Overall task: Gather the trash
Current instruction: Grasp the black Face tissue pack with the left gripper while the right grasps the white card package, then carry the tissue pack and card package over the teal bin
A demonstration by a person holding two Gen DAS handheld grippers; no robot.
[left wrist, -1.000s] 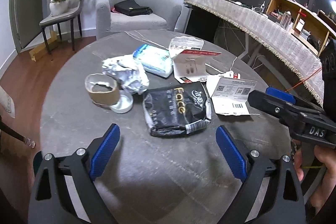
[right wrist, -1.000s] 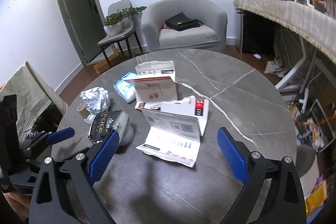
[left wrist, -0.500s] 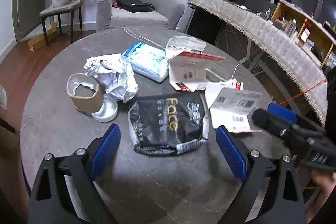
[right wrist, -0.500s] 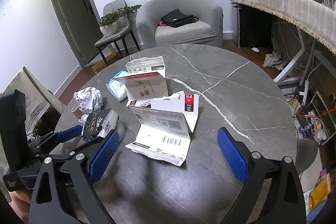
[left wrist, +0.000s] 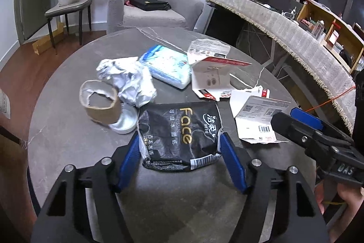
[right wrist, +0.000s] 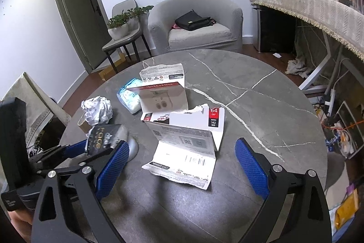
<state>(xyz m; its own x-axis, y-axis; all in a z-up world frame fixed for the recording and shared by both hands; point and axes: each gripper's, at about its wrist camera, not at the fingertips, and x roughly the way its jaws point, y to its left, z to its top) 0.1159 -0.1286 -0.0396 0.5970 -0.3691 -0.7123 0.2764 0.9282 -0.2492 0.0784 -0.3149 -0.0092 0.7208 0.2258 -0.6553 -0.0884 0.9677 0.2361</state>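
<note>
Worktop: round grey marble-patterned worktop (left wrist: 68, 136) carrying scattered trash.
Left gripper: left gripper (left wrist: 179, 152), jaws have just been closing; blue pads now bracket the near end of the black plastic "Face" tissue pack (left wrist: 179, 129), touching its two sides.
Tissue pack position: near edge of the worktop, left of centre.
Right gripper: right gripper (right wrist: 182, 165), jaws wide apart, holding nothing, poised over the torn white printed card packaging (right wrist: 186, 152).
Other trash: crumpled silver foil wrapper (left wrist: 127, 81), torn brown paper cup (left wrist: 100, 104), blue-and-white wipes pack (left wrist: 168, 65), red-and-white opened carton (left wrist: 211, 74), all farther in from the near edge.
</note>
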